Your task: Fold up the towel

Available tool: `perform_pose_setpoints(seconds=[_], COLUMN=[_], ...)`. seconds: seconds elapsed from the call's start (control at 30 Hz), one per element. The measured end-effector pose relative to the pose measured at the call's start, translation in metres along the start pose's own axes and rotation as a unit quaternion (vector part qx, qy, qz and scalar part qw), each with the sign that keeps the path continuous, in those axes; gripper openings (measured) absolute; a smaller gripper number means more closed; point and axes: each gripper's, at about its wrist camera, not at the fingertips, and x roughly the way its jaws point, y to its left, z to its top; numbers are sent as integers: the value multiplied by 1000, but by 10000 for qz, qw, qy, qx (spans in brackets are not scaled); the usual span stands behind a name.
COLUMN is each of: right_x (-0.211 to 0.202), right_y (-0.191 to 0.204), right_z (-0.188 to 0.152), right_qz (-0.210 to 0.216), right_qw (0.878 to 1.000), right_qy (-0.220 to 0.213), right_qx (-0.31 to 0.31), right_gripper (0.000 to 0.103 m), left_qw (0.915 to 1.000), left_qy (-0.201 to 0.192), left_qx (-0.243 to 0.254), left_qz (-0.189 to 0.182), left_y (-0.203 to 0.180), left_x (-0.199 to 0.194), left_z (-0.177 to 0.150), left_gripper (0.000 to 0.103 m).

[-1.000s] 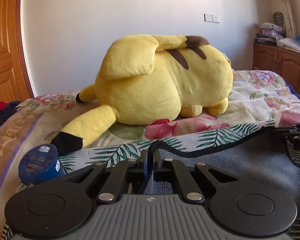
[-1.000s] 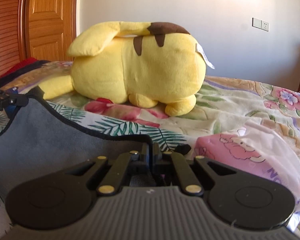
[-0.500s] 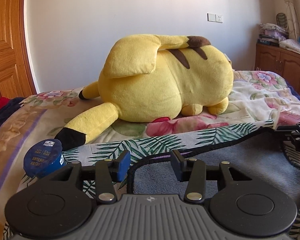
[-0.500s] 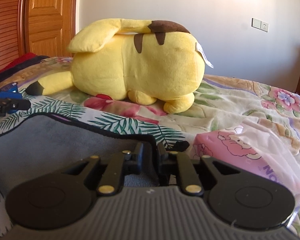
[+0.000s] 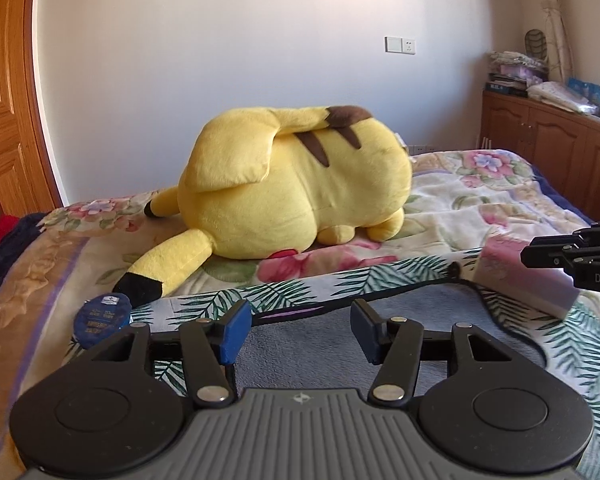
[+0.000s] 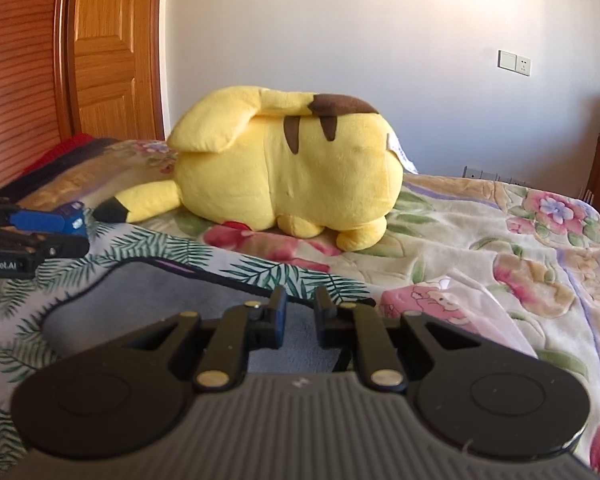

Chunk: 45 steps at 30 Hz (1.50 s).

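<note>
The towel is grey with a black hem and a palm-leaf printed side, lying on the bed just under both grippers; it also shows in the right wrist view. My left gripper is wide open above the towel's near edge, holding nothing. My right gripper is slightly open over the towel's right corner, with nothing between its pads. The right gripper shows at the right edge of the left wrist view, and the left gripper at the left edge of the right wrist view.
A big yellow plush toy lies on the floral bedspread behind the towel. A blue round lid sits at the towel's left. A pink packet lies at its right. Wooden door at left, cabinet at right.
Both grippers let go of the towel's edge: the left opened wide, the right opened a little. The towel dropped flat onto the bed and both grippers pulled back and up.
</note>
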Motion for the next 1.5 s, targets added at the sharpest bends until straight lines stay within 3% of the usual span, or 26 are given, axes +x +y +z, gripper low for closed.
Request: perform_pose_setpoints(seconds=[0.37,0.4,0.47,0.7,1.2,1.27,1.4,1.5], right_x=[-57,-61,-71,-105,-173,-179,-192,-202], right_y=[12,14,16,26,36,38,40,41], right_z=[8,8,9,13,16,16,16,15], right_qz=[-1,-7,-18,-41,-132,-153,-163,-192], right_qw=[9999,9999,9998,9997,9985,9985,9983,9979], right_qy=[-43,-56,-95,-165,-404,-403,-440,-511], right_qx=[129,132,159,174,341,345,352,356], right_gripper=[16,19,39,42,62,73,75,90], left_qw=[9999,9999,9999,9998,9992,9990,9985,9981], left_qy=[-62,-59,-56,-128,-382,-445,-530,-598], left_qx=[68,81,106,124,79,70,25,106], left_qz=[-56,-58,-68,-114,-82,-80,-119,-30], left_y=[-11,-12,-14,-20,-28,-30,-32,-35], left_x=[-61,-67,-77,-117,-197,-207,-223,-233], left_z=[13,14,14,12,18,19,18,18], left_gripper=[42,42,42,44,68,72,84,87])
